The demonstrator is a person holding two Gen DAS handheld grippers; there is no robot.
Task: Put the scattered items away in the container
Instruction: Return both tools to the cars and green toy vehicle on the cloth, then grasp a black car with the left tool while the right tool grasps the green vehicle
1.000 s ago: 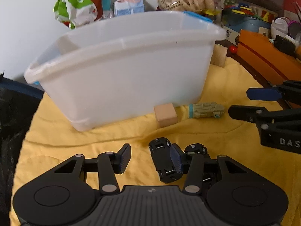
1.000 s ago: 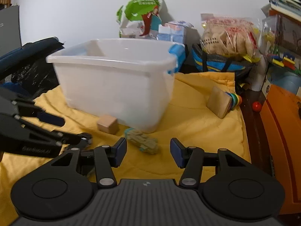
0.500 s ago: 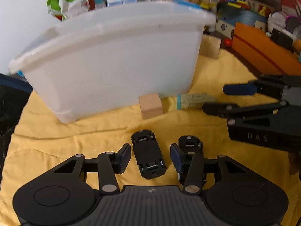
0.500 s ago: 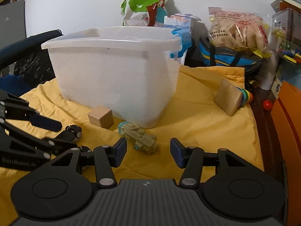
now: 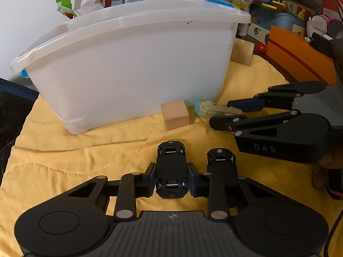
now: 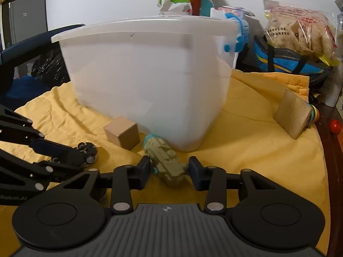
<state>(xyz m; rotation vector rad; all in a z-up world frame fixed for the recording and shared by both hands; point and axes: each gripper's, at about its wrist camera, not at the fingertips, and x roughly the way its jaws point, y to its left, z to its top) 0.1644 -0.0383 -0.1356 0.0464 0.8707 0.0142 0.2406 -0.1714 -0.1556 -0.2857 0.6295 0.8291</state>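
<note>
Left wrist view: translucent white bin [image 5: 133, 68], contents indiscernible.

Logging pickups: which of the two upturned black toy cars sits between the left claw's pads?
The black car on the left, flanked by the closing left claw. The other black car lies outside its right pad.

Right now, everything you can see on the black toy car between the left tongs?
The black toy car lies upside down on the yellow cloth: matte black plastic underside up, with metal axles and small wheels at both ends. Its length runs along the left tongs, nose toward the white bin. The tongs are closing, and the blue pads sit against both its flanks. A second overturned black car lies just to its right, apart from it. Its top side is hidden.
</note>
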